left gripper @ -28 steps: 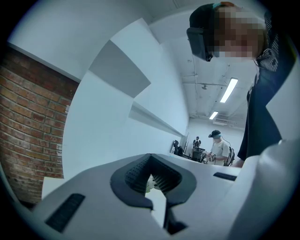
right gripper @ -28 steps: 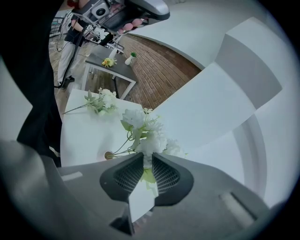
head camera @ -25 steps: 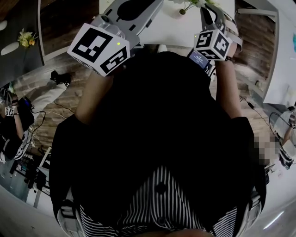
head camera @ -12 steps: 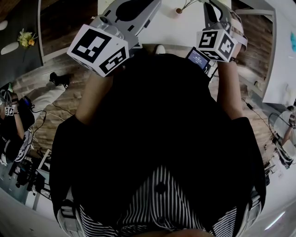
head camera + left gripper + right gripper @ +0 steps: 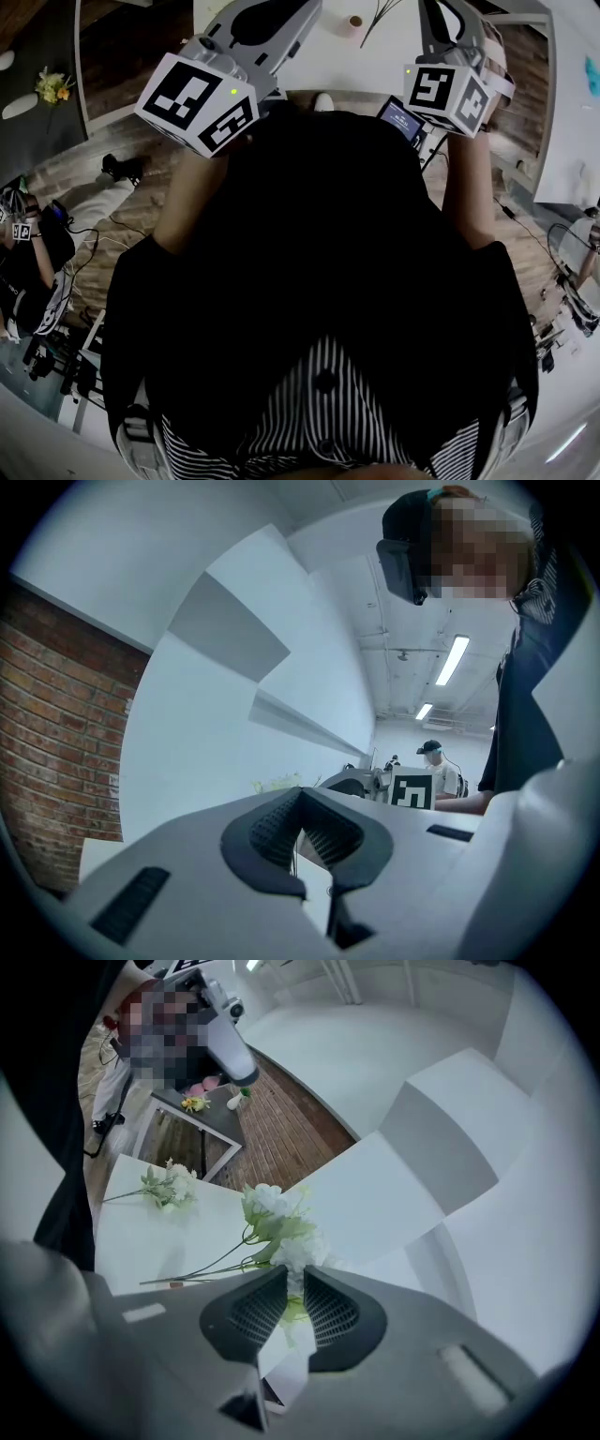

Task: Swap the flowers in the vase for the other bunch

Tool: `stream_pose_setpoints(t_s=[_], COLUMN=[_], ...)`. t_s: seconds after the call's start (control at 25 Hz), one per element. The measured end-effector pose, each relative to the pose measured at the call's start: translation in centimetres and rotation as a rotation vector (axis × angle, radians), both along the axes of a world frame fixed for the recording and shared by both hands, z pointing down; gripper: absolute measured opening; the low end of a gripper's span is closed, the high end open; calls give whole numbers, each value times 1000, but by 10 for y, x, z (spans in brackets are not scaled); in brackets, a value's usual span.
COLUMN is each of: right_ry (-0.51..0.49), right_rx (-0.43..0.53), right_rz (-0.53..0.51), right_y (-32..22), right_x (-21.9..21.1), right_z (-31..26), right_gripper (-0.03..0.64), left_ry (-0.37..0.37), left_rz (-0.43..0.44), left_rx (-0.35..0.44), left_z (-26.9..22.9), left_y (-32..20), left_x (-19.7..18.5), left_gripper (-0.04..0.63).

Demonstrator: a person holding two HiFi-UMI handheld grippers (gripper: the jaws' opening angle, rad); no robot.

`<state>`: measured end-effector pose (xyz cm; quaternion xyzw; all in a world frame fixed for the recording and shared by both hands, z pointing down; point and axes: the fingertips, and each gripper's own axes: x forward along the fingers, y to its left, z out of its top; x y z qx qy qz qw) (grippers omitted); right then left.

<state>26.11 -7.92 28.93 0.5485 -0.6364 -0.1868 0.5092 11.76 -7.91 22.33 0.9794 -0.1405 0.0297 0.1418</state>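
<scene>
My right gripper (image 5: 293,1283) is shut on a bunch of white flowers with green leaves (image 5: 277,1224), gripped just under the blooms. The thin stems (image 5: 202,1267) trail off to the left above the white table (image 5: 141,1237). In the head view the right gripper (image 5: 442,14) reaches past the top edge. Beside it a small pink vase (image 5: 354,23) stands on the table (image 5: 319,66), with dark stems (image 5: 380,11) slanting above its rim. My left gripper (image 5: 272,14) is shut and empty, its pads (image 5: 323,829) pressed together, held level and apart from the flowers.
A second white bunch (image 5: 169,1185) lies flat at the table's far side. A dark low table with yellow flowers (image 5: 54,82) stands to the left on the wooden floor. A small lit screen (image 5: 401,120) sits under my right hand. A brick wall (image 5: 56,761) is at my left.
My right gripper has risen with the white bunch, drawing the stems up at the pink vase, whose rim now shows on the table. The left gripper has stayed where it was.
</scene>
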Motion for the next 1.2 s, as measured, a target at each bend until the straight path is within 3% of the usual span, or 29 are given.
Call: stream_pose_setpoints(t_s=[0.24, 0.6, 1.2], right_ry=[-74, -96, -119], right_rx=[-2, -60, -257], right_rz=[-43, -121, -384], right_y=[7, 6, -24], right_x=[-11, -34, -119], right_z=[-10, 3, 72], right_gripper=[55, 55, 57], left_ry=[7, 7, -8], left_rz=[19, -7, -188], left_rx=[-7, -19, -72], left_z=[0, 0, 18], left_y=[4, 5, -12], left_x=[6, -3, -68], left_gripper=[0, 0, 0])
